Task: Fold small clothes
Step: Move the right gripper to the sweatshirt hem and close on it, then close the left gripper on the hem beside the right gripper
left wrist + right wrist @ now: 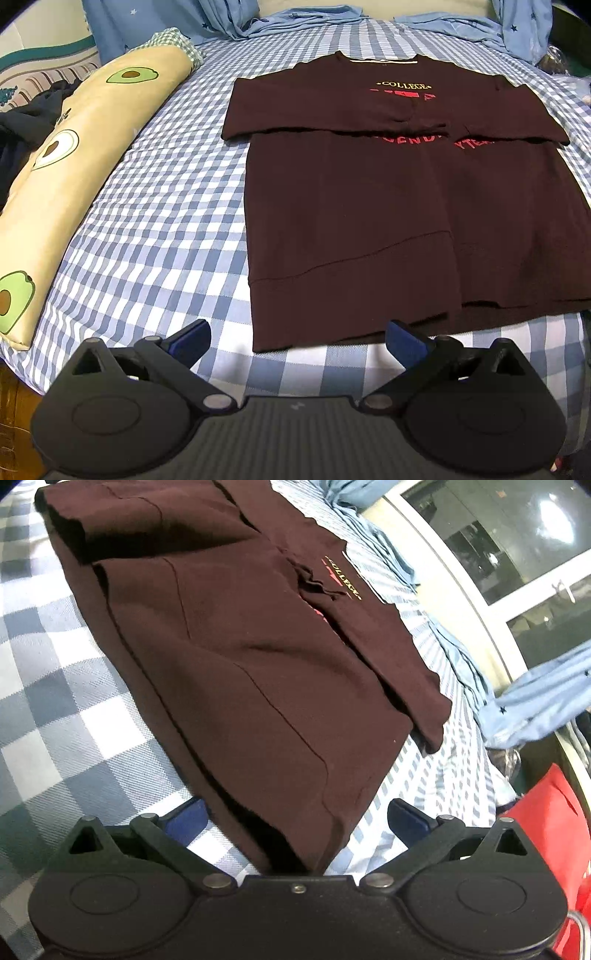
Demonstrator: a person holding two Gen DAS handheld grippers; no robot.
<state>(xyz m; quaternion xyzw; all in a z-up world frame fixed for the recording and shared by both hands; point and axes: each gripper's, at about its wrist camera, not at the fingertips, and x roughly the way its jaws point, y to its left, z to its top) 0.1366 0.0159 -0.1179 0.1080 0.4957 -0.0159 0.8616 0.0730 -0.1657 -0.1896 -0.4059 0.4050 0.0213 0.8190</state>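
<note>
A dark maroon T-shirt [388, 206] with "COLLEGE" lettering lies flat on the blue-and-white checked bedsheet [155, 221], both sleeves folded inward across the chest. My left gripper [297, 341] is open just in front of the shirt's bottom hem, at its left corner, holding nothing. In the right wrist view the same shirt [251, 672] fills the middle. My right gripper [297, 823] is open, its blue fingers [406, 821] standing on either side of the shirt's near right hem corner, with the cloth running between them.
A long cream pillow with avocado prints [74, 177] lies along the bed's left edge, dark clothes [26, 133] beyond it. Light blue star-print fabric [314, 18] is bunched at the bed's head. A red bag [554, 834] and a window [517, 535] stand at the right.
</note>
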